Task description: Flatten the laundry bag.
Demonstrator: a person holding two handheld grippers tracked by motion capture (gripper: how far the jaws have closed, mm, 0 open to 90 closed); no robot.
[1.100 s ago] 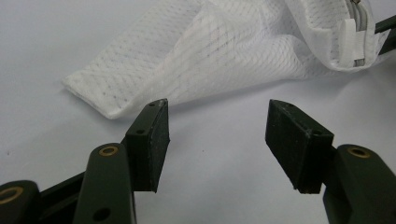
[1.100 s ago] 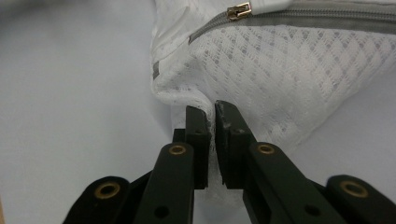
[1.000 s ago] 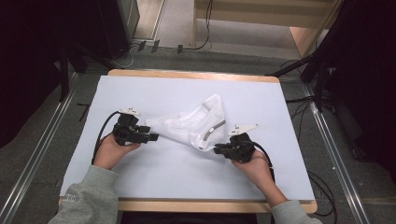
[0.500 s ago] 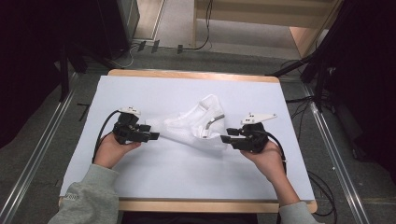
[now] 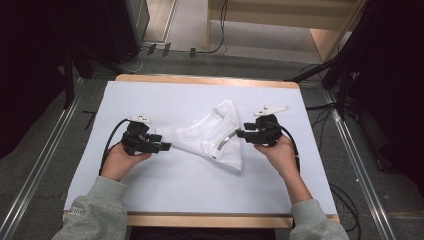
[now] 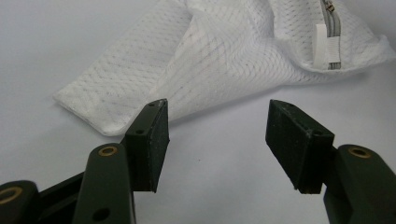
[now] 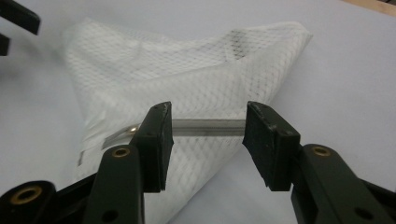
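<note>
Overhead, the high view shows a white mesh bag (image 5: 210, 137) lying crumpled near the middle of the table (image 5: 165, 195), which is covered in a pale sheet with wooden edges showing at the near and far sides. The left gripper (image 5: 162, 147) sits at the bag's left tip, toward the table's left edge, held in the person's left hand (image 5: 120, 161). The right gripper (image 5: 241, 133) is at the bag's right side, just by the grey zipper strip (image 5: 226, 143), held in the right hand (image 5: 280, 152). Both grey sleeves come in over the near edge.

Next, the left gripper view: the jaws stand wide apart with nothing between them (only bare table surface shows in the gap). The bag's folded corner (image 6: 93, 112) lies just beyond the left jaw, and whether they touch I cannot tell. The zipper and its white tab show at the upper right.

Lastly, the right gripper view: the jaws are open at a moderate width, low over the bag (image 7: 187, 93), with the grey zipper strip (image 7: 208, 125) running across the gap between them. The pads are not closed on it.
</note>
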